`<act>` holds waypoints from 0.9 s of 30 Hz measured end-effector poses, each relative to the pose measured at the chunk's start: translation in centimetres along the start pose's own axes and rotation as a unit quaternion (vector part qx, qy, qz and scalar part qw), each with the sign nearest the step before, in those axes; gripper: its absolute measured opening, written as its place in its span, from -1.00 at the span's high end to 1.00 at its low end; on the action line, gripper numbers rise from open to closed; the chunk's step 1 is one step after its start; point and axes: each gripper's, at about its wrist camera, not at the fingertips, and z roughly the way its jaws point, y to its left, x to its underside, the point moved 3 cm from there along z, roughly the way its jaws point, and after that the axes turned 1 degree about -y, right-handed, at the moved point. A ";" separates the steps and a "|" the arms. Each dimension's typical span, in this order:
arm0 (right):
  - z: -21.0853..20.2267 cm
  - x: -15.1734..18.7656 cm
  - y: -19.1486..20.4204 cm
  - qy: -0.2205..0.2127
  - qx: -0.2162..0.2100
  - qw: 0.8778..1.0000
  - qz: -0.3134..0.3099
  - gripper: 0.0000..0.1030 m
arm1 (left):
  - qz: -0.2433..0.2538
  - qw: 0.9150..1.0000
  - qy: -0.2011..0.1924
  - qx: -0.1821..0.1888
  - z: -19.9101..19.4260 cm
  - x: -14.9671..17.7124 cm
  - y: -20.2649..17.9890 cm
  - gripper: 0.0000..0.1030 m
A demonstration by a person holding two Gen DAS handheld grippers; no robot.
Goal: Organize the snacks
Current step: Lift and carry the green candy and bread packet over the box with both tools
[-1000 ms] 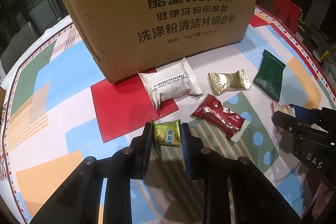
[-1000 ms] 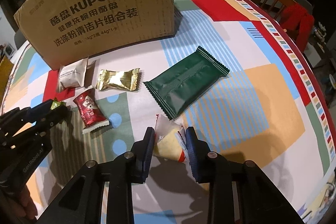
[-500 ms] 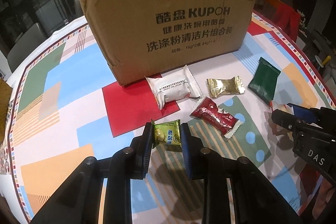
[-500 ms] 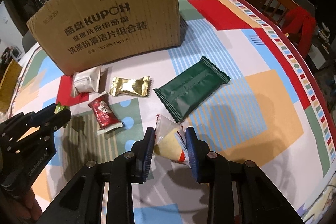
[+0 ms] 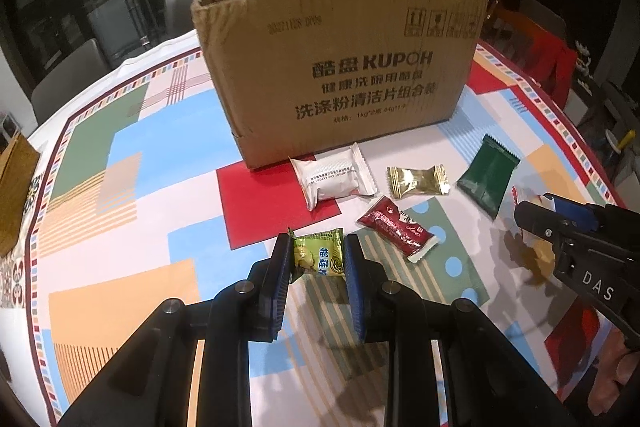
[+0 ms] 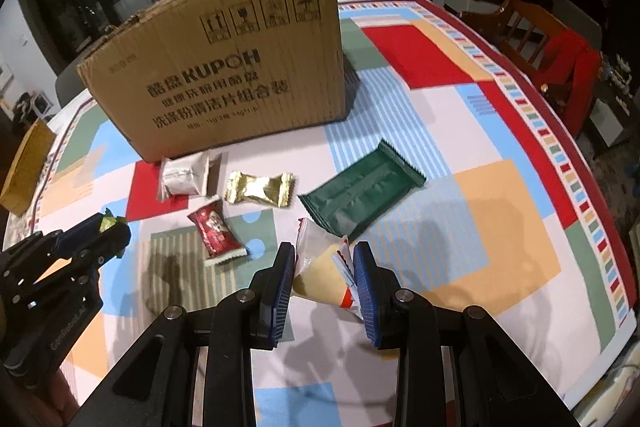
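Left wrist view: my left gripper (image 5: 318,261) has its fingers (image 5: 280,267) clamped on a small green-yellow snack packet (image 5: 320,259), held clear above the worktop (image 5: 120,167). Packet sits upright between the pads, printed face toward the camera.

Right wrist view: right gripper (image 6: 325,273) fingers closed on a clear-wrapped pale cake (image 6: 320,267), red-white seal edge against the right pad. It casts a shadow on the cloth below, so it is off the surface.

On the patterned cloth, in front of the cardboard box (image 5: 340,75):
- white packet (image 5: 334,179), just beside the box's front wall, half over a red patch
- gold packet (image 5: 418,181), to the right of the white one, apart from it
- red packet (image 5: 396,227), nearer to me than those two, lying at an angle
- dark green flat pack (image 6: 362,193), furthest right, near the cake I'm holding

Box stands upright, top open, printed side facing me; can't see inside.

Each gripper shows at the edge of the other's view: right one at the right edge with the cake wrapper poking out, left one at the left edge with a green corner of its packet showing. Part of a hand visible low at that right edge.
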 end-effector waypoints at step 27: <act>-5.5 -5.4 1.6 -0.108 -0.012 0.990 -0.095 0.38 | -0.057 0.997 -0.057 -0.020 -4.8 -3.5 0.5 0.48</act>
